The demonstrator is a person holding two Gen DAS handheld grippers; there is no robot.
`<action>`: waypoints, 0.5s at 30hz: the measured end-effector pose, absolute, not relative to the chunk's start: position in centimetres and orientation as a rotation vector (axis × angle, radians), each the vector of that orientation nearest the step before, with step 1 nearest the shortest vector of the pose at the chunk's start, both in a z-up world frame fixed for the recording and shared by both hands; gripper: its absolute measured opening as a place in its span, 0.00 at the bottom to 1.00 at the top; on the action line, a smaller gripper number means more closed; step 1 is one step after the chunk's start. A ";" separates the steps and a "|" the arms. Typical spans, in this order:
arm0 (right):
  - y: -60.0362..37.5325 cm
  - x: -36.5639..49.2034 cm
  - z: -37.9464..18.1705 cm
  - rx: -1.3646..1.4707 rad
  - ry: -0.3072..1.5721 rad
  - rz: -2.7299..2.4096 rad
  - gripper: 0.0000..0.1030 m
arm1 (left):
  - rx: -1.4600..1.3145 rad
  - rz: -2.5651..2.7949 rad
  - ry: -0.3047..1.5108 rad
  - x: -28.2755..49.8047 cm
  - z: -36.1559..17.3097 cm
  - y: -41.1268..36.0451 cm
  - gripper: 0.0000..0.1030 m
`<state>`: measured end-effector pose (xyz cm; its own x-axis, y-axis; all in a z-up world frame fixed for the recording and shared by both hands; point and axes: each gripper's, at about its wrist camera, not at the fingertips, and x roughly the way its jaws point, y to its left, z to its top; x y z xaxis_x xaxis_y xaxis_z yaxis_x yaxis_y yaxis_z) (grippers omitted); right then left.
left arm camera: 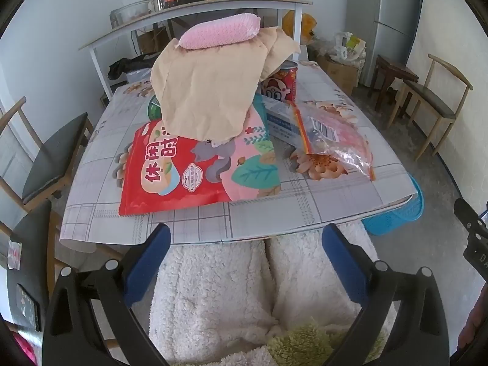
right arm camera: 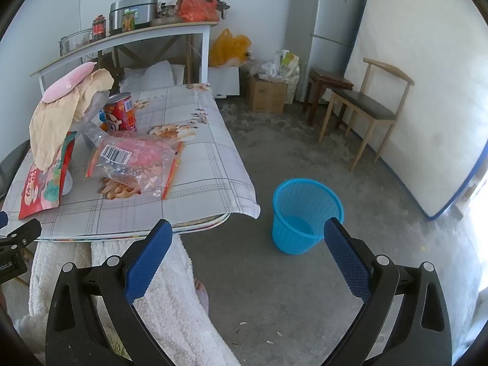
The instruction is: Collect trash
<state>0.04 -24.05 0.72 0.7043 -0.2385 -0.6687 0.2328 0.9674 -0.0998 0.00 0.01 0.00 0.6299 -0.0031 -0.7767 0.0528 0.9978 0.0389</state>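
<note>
Left wrist view: the left gripper, jaws spread and empty, faces a table heaped with one red snack bag, one tan cloth, one red can.

Right wrist view: the right gripper, likewise released, overlooks one blue basket, seemingly empty, on the floor beside the table.

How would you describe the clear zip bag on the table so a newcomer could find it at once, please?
Start at the table with the grey-checked cloth and go to its side nearest the blue basket. The clear zip bag lies flat there, right of the red snack bag. Only it is see-through, with a white barcode label.
</note>
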 end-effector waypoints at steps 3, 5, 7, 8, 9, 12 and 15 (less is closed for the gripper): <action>-24.1 0.0 0.7 -0.010 0.743 -0.264 0.93 | 0.060 -0.034 0.889 0.0 0.0 0.0 0.95; -24.1 0.1 0.6 -0.007 0.744 -0.264 0.93 | 0.063 -0.037 0.888 0.0 0.0 0.1 0.95; -24.1 0.2 0.6 -0.006 0.747 -0.264 0.93 | 0.063 -0.040 0.885 -0.1 0.1 0.2 0.95; -24.2 0.2 0.6 -0.006 0.748 -0.263 0.93 | 0.063 -0.041 0.883 -0.2 0.1 0.2 0.95; -24.2 0.2 0.6 -0.007 0.747 -0.263 0.93 | 0.063 -0.042 0.882 -0.2 0.2 0.3 0.95; -24.1 0.1 0.7 -0.010 0.742 -0.264 0.93 | 0.066 -0.039 0.886 -0.3 -0.3 0.2 0.94; -24.1 0.1 0.7 -0.012 0.742 -0.265 0.93 | 0.072 -0.040 0.891 0.0 -0.1 -0.3 0.94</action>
